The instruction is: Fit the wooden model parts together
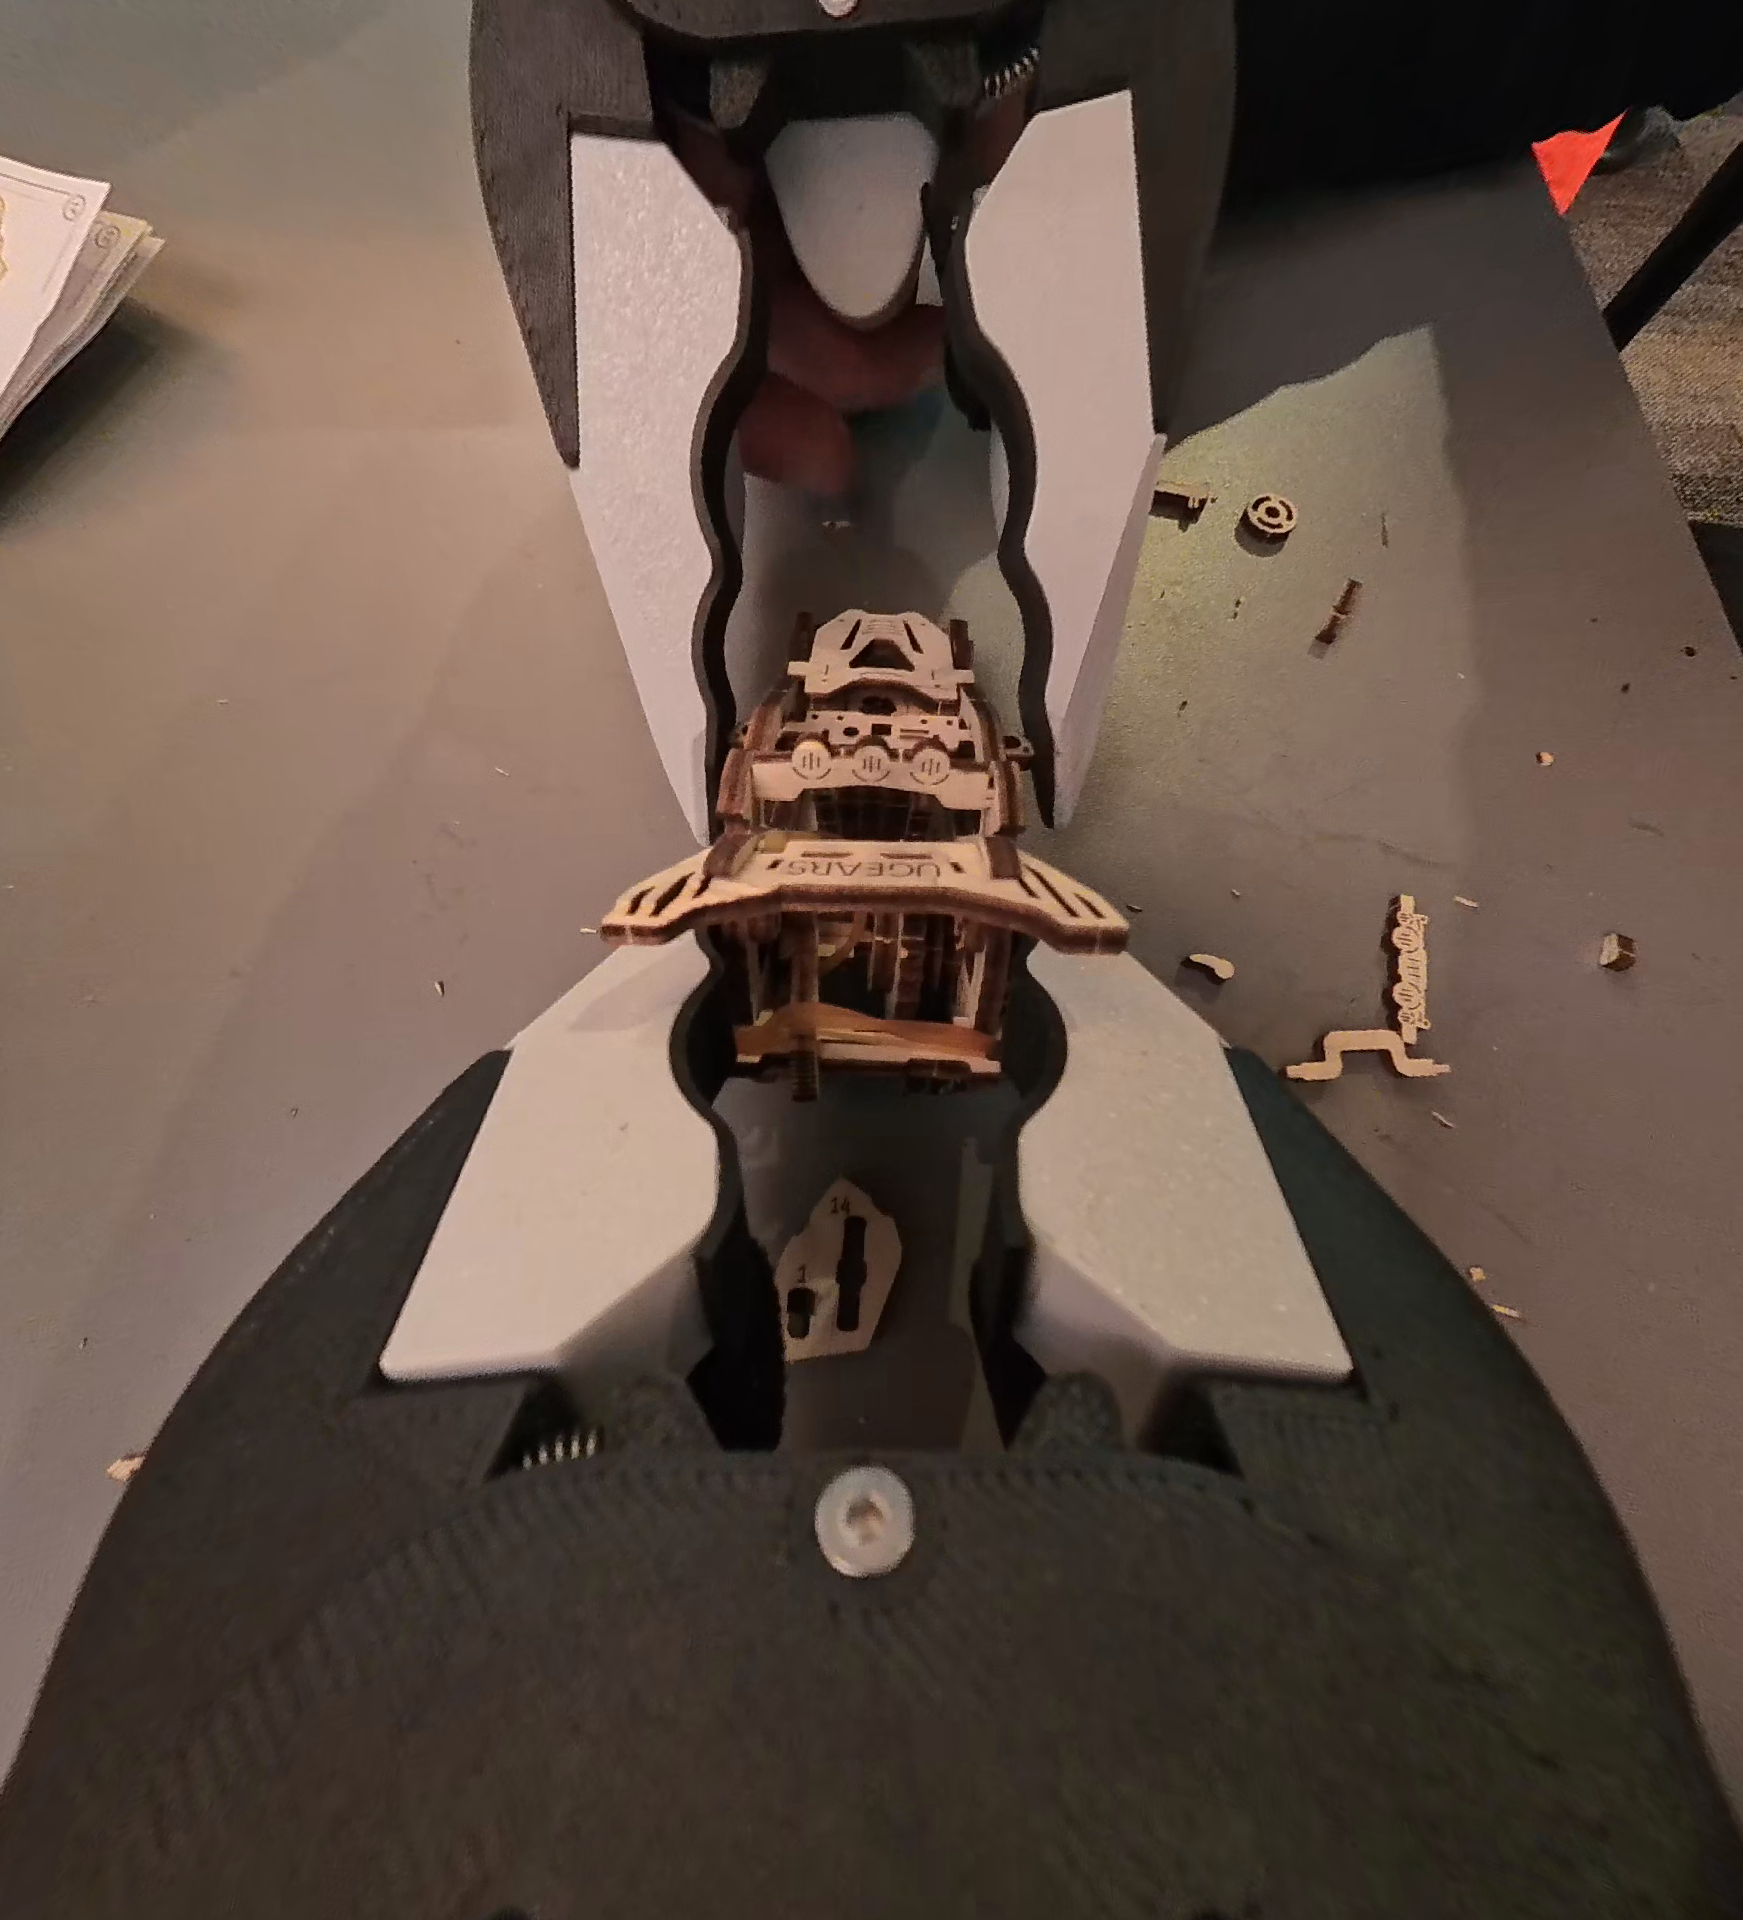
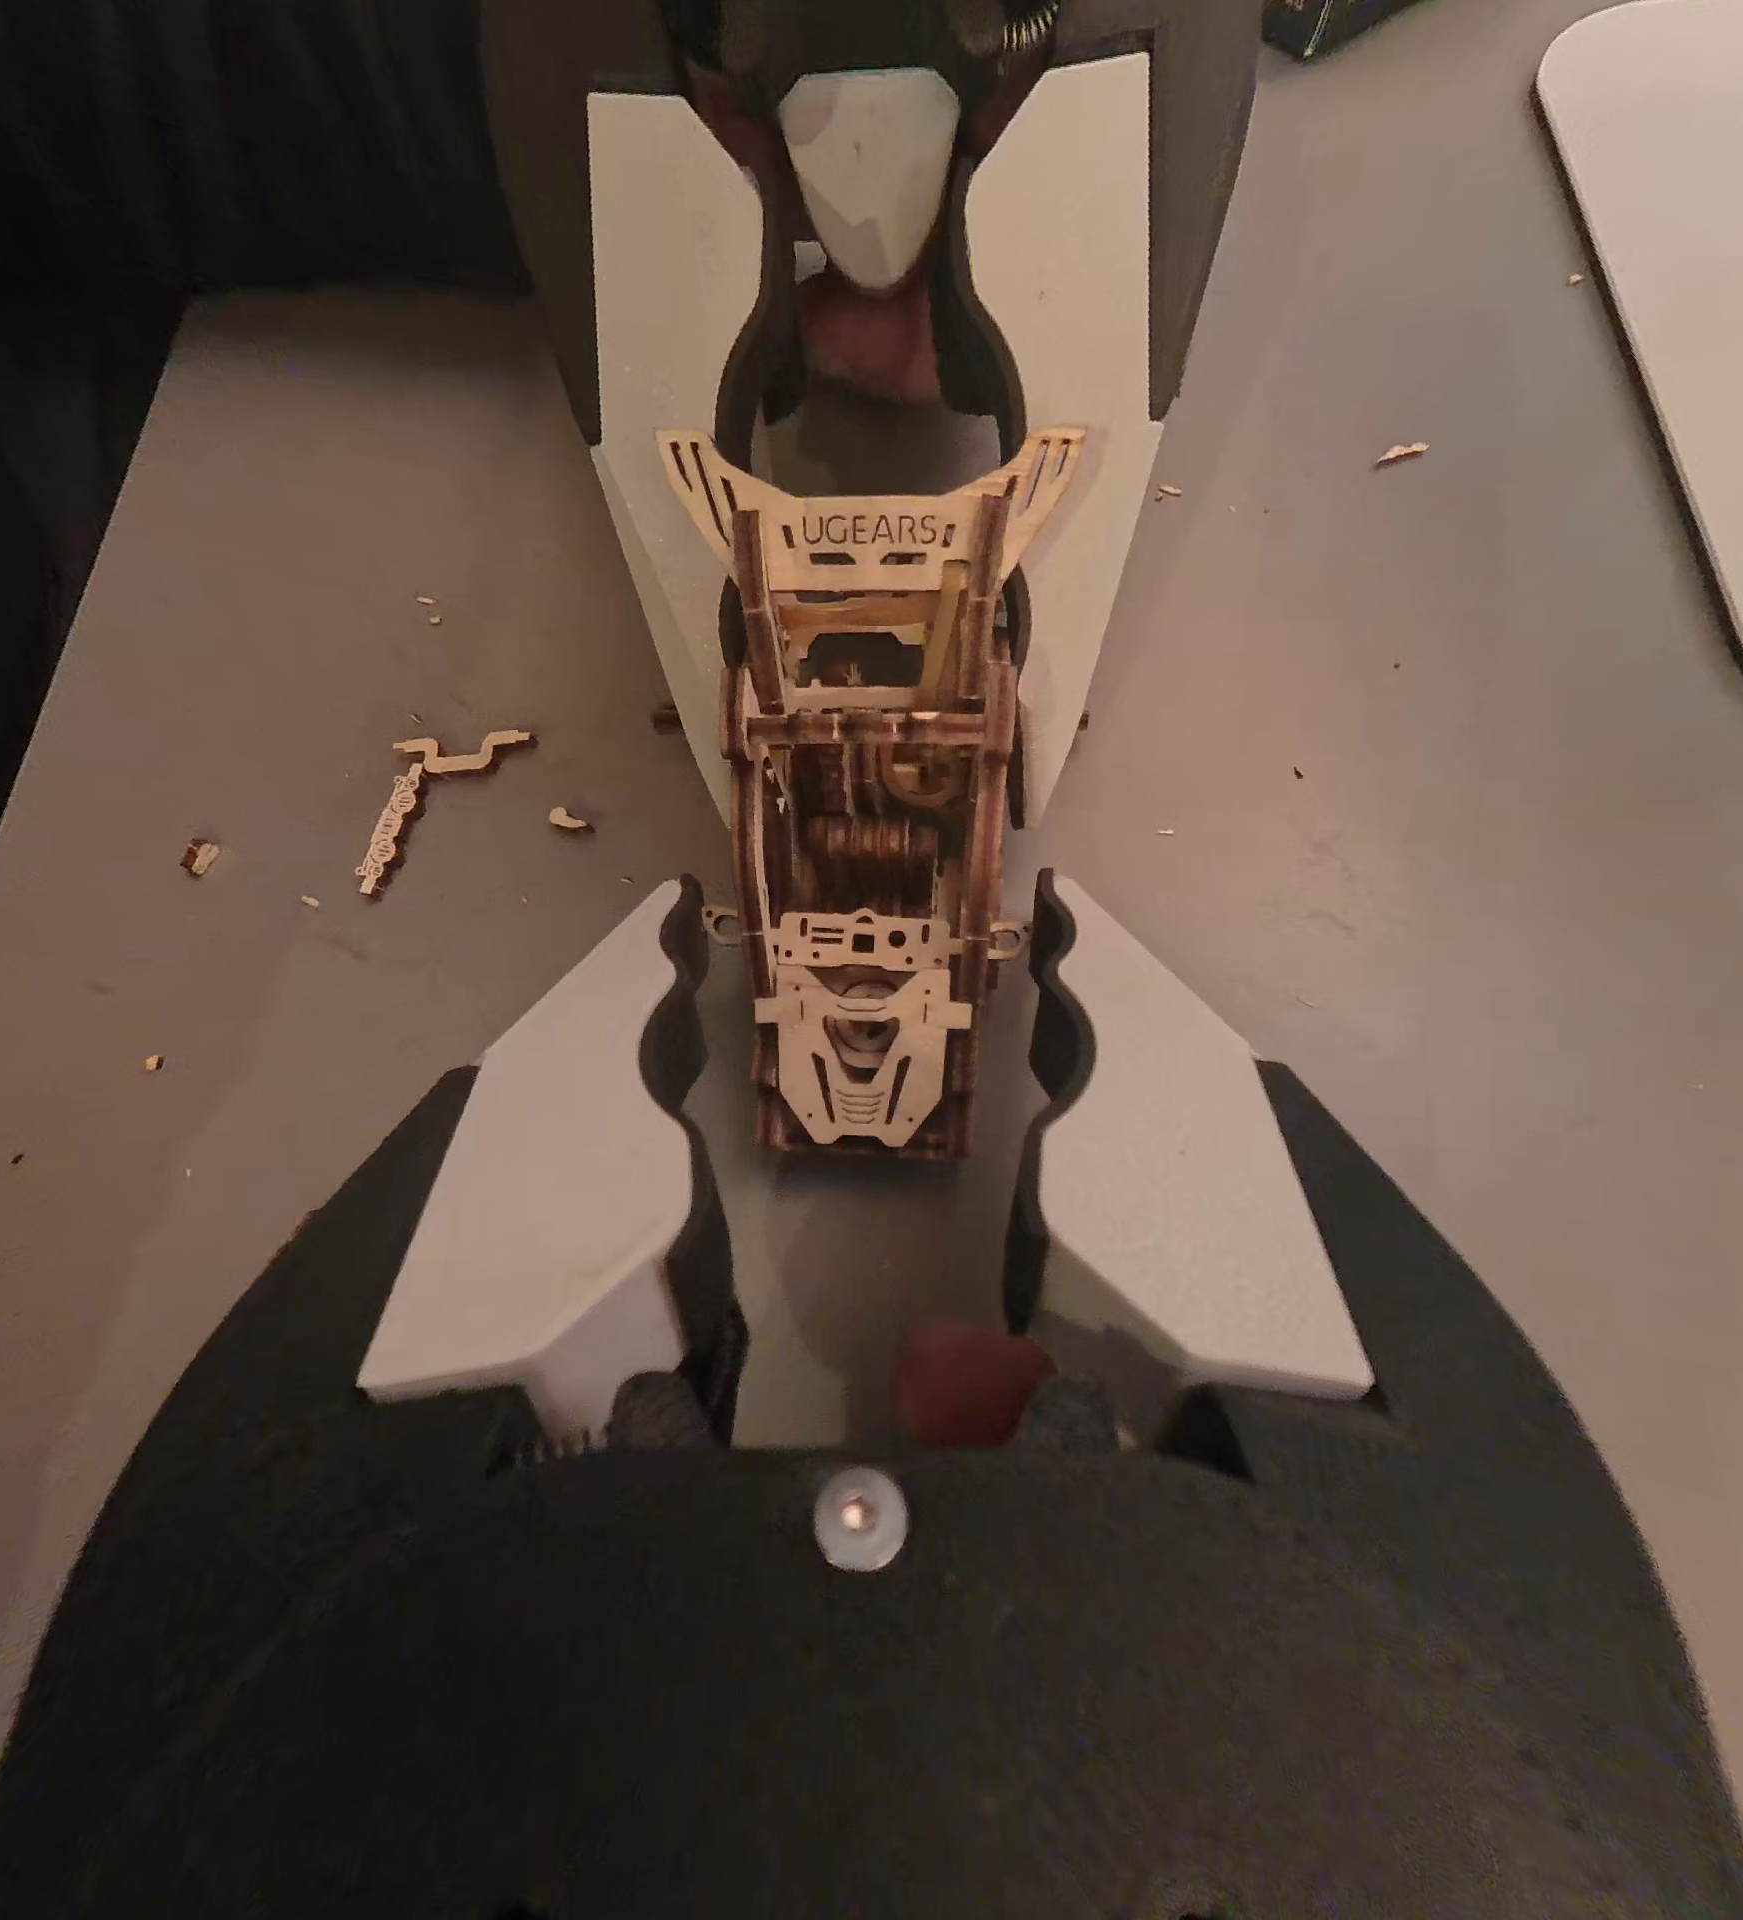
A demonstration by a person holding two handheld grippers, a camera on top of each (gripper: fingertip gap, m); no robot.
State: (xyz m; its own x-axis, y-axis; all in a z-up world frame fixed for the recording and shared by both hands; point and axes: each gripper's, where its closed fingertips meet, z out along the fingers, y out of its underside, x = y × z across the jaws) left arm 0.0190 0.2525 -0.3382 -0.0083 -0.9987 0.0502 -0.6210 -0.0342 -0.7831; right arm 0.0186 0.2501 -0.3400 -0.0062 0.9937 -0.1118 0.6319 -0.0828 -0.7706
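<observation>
The wooden model car (image 1: 862, 894) is held above the grey table (image 1: 327, 727) between the two grippers, which face each other tip to tip; the left gripper (image 1: 862, 997) pinches the model's rear end, just under the winged spoiler (image 1: 862, 904), its dark wavy fingers (image 1: 701, 1039) pressed against the frame's sides; the right gripper (image 2: 862, 987) stands spread around the nose of the car, with a visible gap between each finger (image 2: 675, 997) and the wood, so it touches nothing that can be seen; loose wooden parts lie on the table beside the model: a stepped bracket piece (image 1: 1366, 1055), a narrow engraved strip (image 1: 1407, 961), a small ring-shaped wheel piece (image 1: 1270, 514) and scattered chips; an open instruction booklet (image 1: 5, 332) lies at the table's far left in the left wrist view; a white rounded board (image 2: 1698, 343) lies at the upper right in the right wrist view.
</observation>
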